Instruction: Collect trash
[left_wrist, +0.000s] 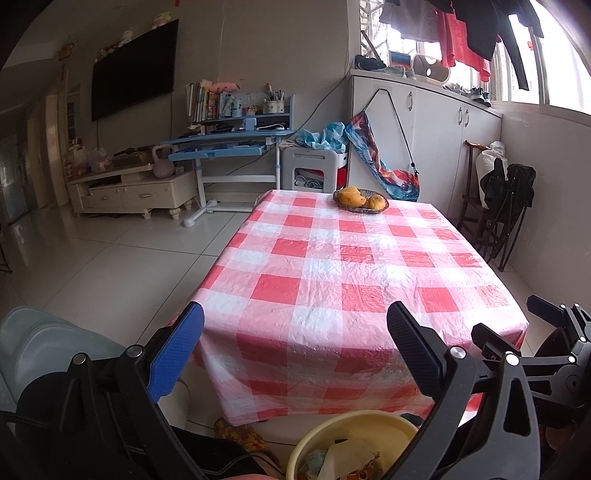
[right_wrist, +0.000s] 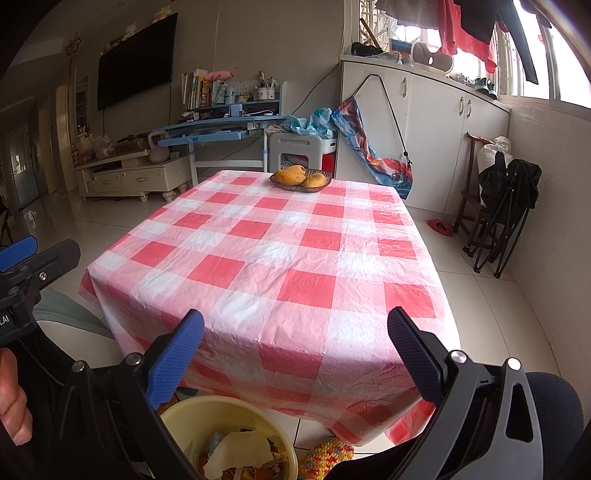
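Left gripper (left_wrist: 295, 354) and right gripper (right_wrist: 295, 354) both agape, empty, short of table (left_wrist: 332, 266). Bin (right_wrist: 184, 413) below holds trash (right_wrist: 240, 450).

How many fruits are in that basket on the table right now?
2 that I can see. One mango lies on the basket's left side, the other on its right, touching it. Anything smaller behind them would be hidden.

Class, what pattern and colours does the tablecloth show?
Red-and-white checks on the tablecloth; clearest in the right wrist view.
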